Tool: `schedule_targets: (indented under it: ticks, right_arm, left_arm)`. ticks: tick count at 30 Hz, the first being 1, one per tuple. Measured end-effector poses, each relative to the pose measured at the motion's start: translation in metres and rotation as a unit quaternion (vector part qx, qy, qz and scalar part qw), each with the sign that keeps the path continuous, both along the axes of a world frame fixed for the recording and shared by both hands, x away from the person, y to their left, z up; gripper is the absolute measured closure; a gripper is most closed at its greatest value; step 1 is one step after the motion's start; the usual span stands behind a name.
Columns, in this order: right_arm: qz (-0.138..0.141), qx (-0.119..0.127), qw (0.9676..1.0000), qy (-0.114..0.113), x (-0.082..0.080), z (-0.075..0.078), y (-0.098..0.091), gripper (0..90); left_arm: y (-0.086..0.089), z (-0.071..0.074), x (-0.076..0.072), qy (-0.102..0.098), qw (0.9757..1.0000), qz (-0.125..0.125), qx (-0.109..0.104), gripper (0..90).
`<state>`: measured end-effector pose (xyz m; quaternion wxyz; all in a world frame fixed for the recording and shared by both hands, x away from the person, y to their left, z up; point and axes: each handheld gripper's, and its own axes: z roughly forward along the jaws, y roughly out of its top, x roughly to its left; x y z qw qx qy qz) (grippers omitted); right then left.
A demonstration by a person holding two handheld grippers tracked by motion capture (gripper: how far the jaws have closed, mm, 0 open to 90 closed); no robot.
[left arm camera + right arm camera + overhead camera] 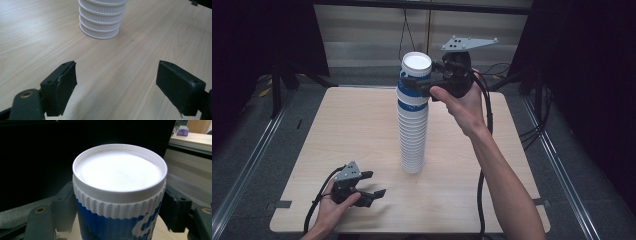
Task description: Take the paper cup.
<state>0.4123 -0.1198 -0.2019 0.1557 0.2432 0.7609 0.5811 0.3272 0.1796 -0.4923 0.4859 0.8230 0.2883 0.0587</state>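
Our right gripper (424, 87) fingers clamp the top cup (416, 67) of the stack (413, 135) mid-surface (362, 130); left gripper (373, 184) fingers apart near the front edge.

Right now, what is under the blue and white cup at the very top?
Under the top cup stands a tall stack of upside-down white cups on the table. Their insides are hidden.

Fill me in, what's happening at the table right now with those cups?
A person works a tall stack of paper cups standing upside down on the wooden table. The right tool is closed on the top cup, a white one with blue print, its jaws pressing on both sides. The left tool rests open near the table's front edge, holding nothing, aimed toward the stack's base.
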Motion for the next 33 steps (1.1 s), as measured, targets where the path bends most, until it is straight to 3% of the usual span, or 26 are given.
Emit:
schedule_targets:
  ticks: [3, 10, 25, 33]
  right_arm:
    - [0.003, 0.018, 0.9998, -0.006, -0.001, 0.002, -0.002, 26.0]
    - [0.002, 0.018, 0.9998, -0.013, -0.002, 0.003, -0.001, 26.2]
    - [-0.002, 0.06, 0.9976, -0.036, -0.006, 0.009, -0.007, 26.4]
    - [0.0, 0.085, 0.9958, -0.035, -0.006, 0.012, -0.01, 26.7]
  left_arm:
    - [0.0, 0.0, 0.0, 0.002, 1.0, -0.001, 0.001, 16.7]
    - [0.0, 0.0, 0.0, 0.0, 1.0, 0.0, 0.002, 16.7]
    - [-0.001, 0.0, 0.0, 0.004, 1.0, -0.008, 0.002, 16.7]
    - [-0.002, 0.001, -0.001, 0.004, 0.9999, -0.016, -0.003, 16.7]
